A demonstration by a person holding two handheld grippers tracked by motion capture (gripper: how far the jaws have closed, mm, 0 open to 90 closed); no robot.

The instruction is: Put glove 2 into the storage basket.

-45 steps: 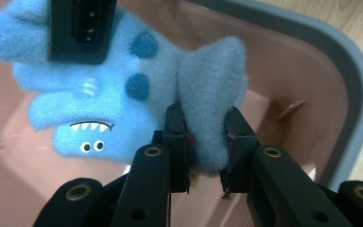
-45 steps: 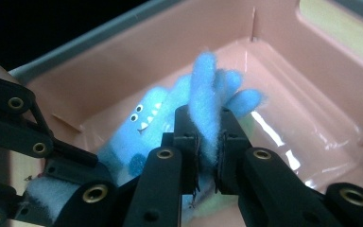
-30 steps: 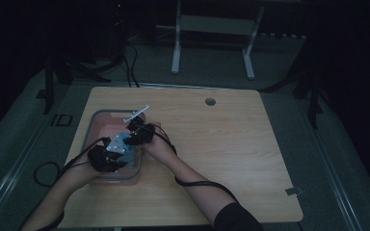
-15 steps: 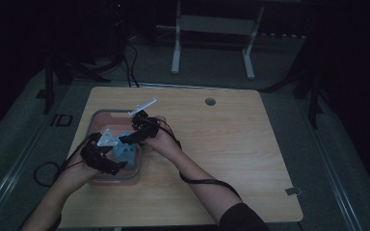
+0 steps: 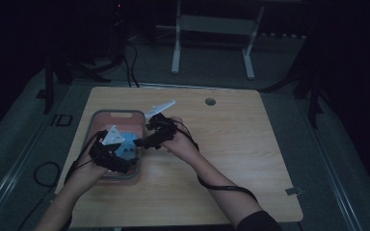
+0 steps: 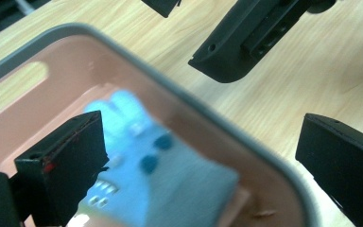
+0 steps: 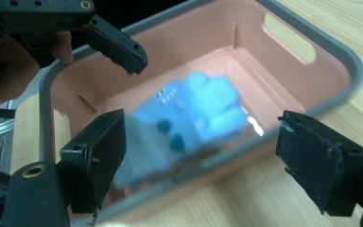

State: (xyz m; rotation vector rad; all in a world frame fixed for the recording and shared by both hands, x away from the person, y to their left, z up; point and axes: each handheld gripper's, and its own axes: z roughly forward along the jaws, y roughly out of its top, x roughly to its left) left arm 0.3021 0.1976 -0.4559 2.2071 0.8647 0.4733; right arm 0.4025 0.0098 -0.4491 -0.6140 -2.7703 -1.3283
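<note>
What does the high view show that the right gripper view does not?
High view alone: the whole table, its round hole, both forearms, the white stand beyond, and the floor cables. Right gripper view alone: the bin's handle slot, the inner ribs, and the blue cloth's dark dots, seen close between its open claw. Both: the pink bin with the blue cloth inside, the wooden tabletop and the left claw over the bin.

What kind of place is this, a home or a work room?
Probably a lab or recording room, not a home. A bare wooden table stands on grey carpet in the dark, cables trail across the floor behind it, and a white metal stand is at the back.
</note>
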